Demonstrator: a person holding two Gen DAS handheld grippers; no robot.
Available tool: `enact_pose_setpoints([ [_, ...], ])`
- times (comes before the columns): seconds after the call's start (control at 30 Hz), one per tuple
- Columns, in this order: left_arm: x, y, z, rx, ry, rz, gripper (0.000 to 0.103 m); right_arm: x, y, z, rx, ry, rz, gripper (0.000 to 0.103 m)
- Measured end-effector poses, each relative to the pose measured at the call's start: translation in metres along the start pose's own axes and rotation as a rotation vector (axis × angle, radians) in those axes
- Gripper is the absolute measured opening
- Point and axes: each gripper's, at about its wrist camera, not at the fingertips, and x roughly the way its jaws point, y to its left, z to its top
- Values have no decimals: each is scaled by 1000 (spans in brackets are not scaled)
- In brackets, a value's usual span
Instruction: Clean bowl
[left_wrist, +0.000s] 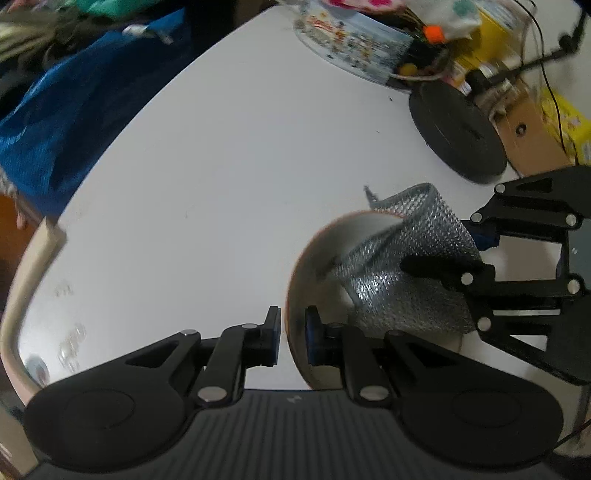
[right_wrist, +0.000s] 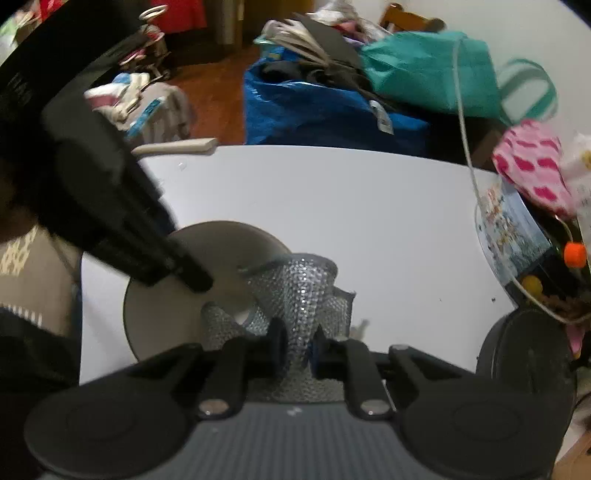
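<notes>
A pale bowl with an orange-brown rim sits tilted on the white table, low and right in the left wrist view. My left gripper is shut on its near rim, one finger outside and one inside. A silver mesh cloth stands crumpled in the bowl, with my right gripper reaching in from the right, shut on it. In the right wrist view the right gripper pinches the cloth at the bowl's right side. A left gripper finger reaches into the bowl from the upper left.
A black round disc lies right of the bowl, also seen as the disc. A printed round plate, cables and boxes crowd the far right. A blue bag and clothes lie beyond the table edge.
</notes>
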Motion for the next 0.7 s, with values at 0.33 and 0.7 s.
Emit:
enact_pose_setpoints([
  [0.33, -6, -22, -4, 252, -75, 17, 10, 27, -23, 1, 201, 84, 139, 17],
  [0.7, -17, -81, -46, 876, -475, 304, 6, 3, 9, 2, -64, -64, -88, 11],
])
